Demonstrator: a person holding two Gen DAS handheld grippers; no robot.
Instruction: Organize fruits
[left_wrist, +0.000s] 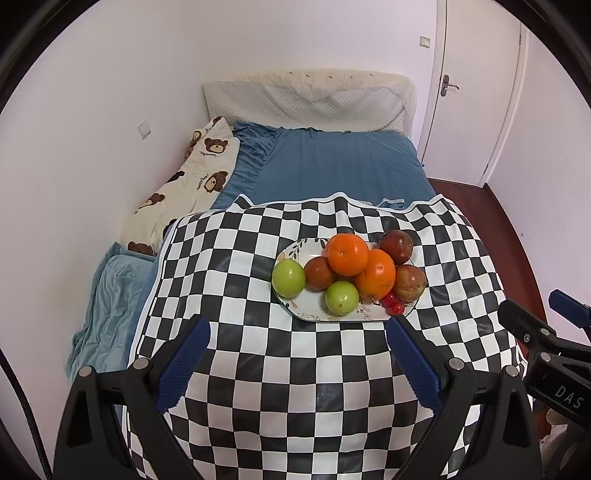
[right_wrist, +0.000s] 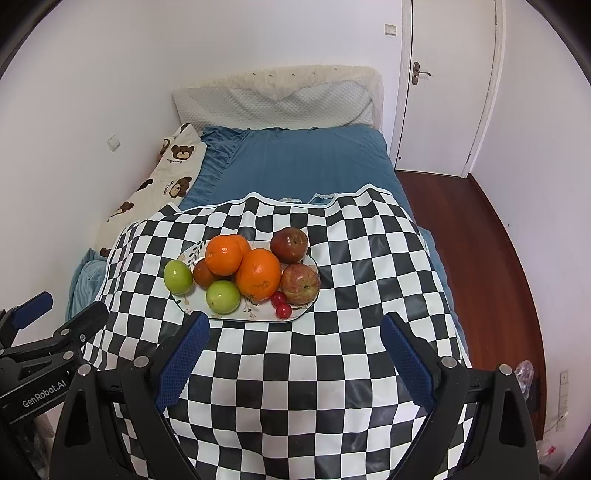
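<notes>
A patterned white plate (left_wrist: 309, 313) (right_wrist: 255, 316) sits on a black-and-white checkered cloth (left_wrist: 295, 369) (right_wrist: 295, 369). It holds two oranges (left_wrist: 375, 274) (right_wrist: 258, 274), two green apples (left_wrist: 342, 297) (right_wrist: 222, 296), red apples (left_wrist: 410, 283) (right_wrist: 300, 283), a dark fruit (left_wrist: 320, 273) and small red cherries (left_wrist: 393, 304) (right_wrist: 281, 305). My left gripper (left_wrist: 297, 325) is open and empty, just short of the plate. My right gripper (right_wrist: 295, 321) is open and empty, just short of the plate, right of centre. Each gripper shows at the edge of the other's view.
The cloth covers the near end of a bed with a blue sheet (left_wrist: 332, 166) (right_wrist: 303, 162). A bear-print blanket (left_wrist: 184, 192) lies along the left wall and a white pillow (left_wrist: 306, 99) at the far end. A white door (right_wrist: 447, 85) and wood floor (right_wrist: 480, 240) are on the right.
</notes>
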